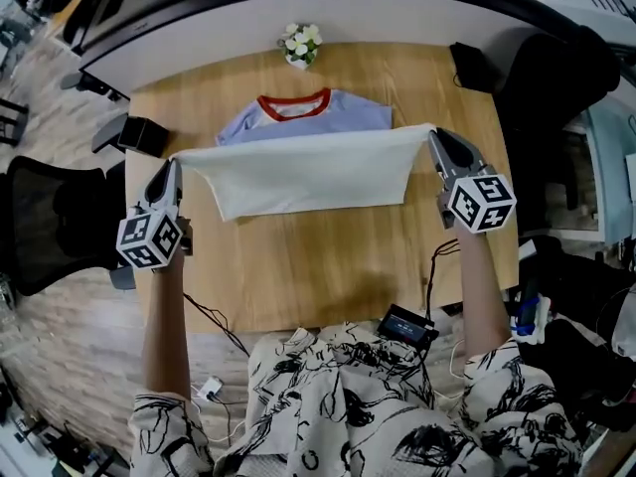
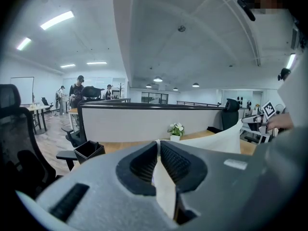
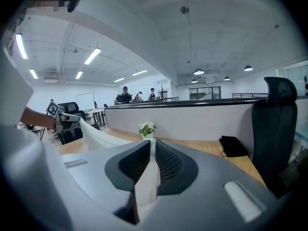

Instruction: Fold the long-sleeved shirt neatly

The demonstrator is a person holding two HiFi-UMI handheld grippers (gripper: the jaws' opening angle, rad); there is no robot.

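The long-sleeved shirt (image 1: 303, 172) lies on the wooden table (image 1: 328, 276); its lavender top with a red collar (image 1: 294, 105) rests flat at the far side. The white lower part is lifted and stretched taut between both grippers. My left gripper (image 1: 175, 163) is shut on the left corner of the shirt's cloth (image 2: 163, 189). My right gripper (image 1: 433, 133) is shut on the right corner of the shirt's cloth (image 3: 147, 184). In both gripper views white fabric is pinched between the ribbed pads (image 2: 175, 162) (image 3: 166, 160).
A small pot of white flowers (image 1: 299, 46) stands at the table's far edge. A black pouch (image 1: 469, 66) lies at the far right corner. A black device with cables (image 1: 405, 327) sits at the near edge. Office chairs (image 1: 55, 222) and a bin (image 1: 146, 135) stand left.
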